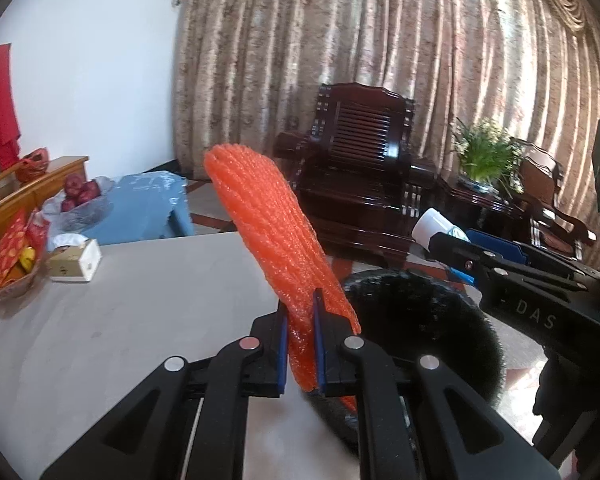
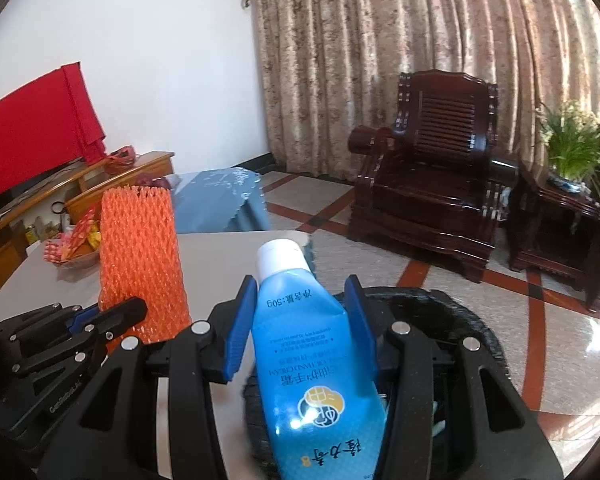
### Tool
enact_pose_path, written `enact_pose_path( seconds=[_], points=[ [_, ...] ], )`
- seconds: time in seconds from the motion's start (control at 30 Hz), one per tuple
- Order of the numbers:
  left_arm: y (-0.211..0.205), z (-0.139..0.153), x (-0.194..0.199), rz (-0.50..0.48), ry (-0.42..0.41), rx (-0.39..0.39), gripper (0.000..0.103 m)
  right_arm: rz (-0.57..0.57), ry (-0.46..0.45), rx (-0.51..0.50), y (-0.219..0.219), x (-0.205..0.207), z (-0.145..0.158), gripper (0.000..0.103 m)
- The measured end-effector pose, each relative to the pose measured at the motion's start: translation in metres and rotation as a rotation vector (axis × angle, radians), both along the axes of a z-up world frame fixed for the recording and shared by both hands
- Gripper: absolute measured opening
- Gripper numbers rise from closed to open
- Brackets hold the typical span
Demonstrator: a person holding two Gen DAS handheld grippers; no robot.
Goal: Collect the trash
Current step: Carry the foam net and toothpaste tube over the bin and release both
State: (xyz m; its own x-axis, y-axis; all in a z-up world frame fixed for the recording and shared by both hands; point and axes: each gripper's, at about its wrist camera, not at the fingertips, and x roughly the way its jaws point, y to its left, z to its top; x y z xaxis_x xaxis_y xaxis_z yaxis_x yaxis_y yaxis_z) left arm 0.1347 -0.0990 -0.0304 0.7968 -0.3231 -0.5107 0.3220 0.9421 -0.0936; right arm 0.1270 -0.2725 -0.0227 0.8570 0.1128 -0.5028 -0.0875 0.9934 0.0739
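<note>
My left gripper (image 1: 301, 312) is shut on an orange foam fruit net (image 1: 268, 232), which stands up out of the jaws above the table edge. It also shows in the right wrist view (image 2: 140, 256), with the left gripper (image 2: 112, 316) clamped on its lower edge. My right gripper (image 2: 302, 300) holds a blue hand-cream tube with a white cap (image 2: 304, 332) between its blue pads, over a black-lined trash bin (image 2: 460, 320). The tube tip (image 1: 432, 226) and the bin (image 1: 420, 320) show in the left wrist view, right of the table.
A pale table (image 1: 120, 320) carries a tissue box (image 1: 76, 260), a snack basket (image 1: 12, 264) and a bowl of apples (image 1: 82, 200). A blue stool (image 1: 148, 204), dark wooden armchairs (image 1: 360, 168) and a potted plant (image 1: 484, 152) stand beyond.
</note>
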Motion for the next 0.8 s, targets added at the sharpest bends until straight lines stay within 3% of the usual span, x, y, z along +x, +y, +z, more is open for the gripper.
enact_pose_path(
  seconds=[0.2, 0.73, 0.8],
  points=[
    [-0.034, -0.005, 0.004, -0.069, 0.006, 0.011, 0.010, -0.053, 0.005, -0.016, -0.029, -0.006, -0.007, 0.044],
    [-0.101, -0.058, 0.043, -0.207, 0.093, 0.051, 0.011, -0.153, 0.088, -0.036, -0.087, 0.019, -0.057, 0.044],
    [-0.106, -0.063, 0.047, -0.222, 0.105, 0.058, 0.013, -0.162, 0.095, -0.041, -0.090, 0.022, -0.064, 0.048]
  ],
)
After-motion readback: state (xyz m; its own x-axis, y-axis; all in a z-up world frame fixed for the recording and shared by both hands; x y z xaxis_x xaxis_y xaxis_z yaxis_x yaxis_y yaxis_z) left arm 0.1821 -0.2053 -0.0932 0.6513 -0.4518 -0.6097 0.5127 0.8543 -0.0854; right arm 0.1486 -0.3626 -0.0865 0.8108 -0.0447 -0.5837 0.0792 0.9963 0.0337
